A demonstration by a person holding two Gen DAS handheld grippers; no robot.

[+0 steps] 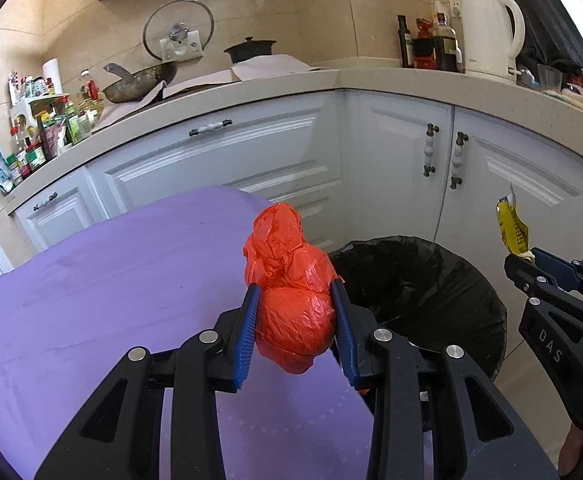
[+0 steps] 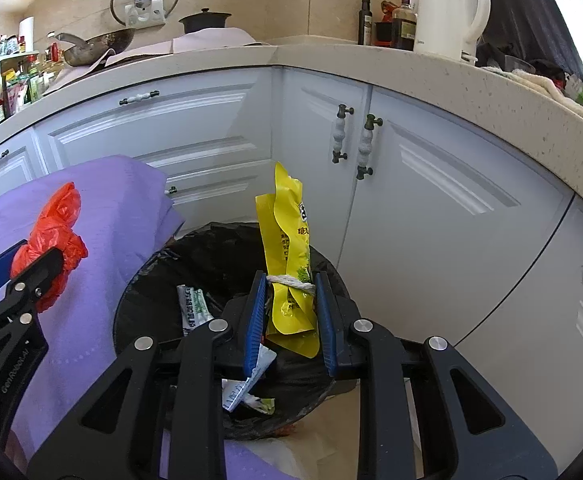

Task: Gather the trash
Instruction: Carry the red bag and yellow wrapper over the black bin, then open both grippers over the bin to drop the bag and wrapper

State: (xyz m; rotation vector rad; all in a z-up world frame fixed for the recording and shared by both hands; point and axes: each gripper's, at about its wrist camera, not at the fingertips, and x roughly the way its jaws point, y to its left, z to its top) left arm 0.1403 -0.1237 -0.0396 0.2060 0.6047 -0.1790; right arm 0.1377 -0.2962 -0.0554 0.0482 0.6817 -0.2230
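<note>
My left gripper (image 1: pixel 296 292) is shut on a crumpled red plastic bag (image 1: pixel 291 276), held above the edge of the purple-covered table (image 1: pixel 111 280) and just left of the bin (image 1: pixel 431 280). The same red plastic bag (image 2: pixel 57 240) shows at the left in the right wrist view. My right gripper (image 2: pixel 290 280) is shut on a yellow snack wrapper (image 2: pixel 289 248) with a white string around it, held upright over the black-lined bin (image 2: pixel 227 256). That yellow wrapper (image 1: pixel 513 228) also appears at the right of the left wrist view. Several wrappers (image 2: pixel 195 308) lie inside the bin.
White kitchen cabinets (image 1: pixel 391 152) stand right behind the bin, under a speckled counter (image 1: pixel 471 88). A kettle (image 1: pixel 487 32), bottles (image 1: pixel 443 44), a wok (image 1: pixel 139 84) and a spice rack (image 1: pixel 39 128) crowd the counter. Tan floor (image 2: pixel 331 440) lies beside the bin.
</note>
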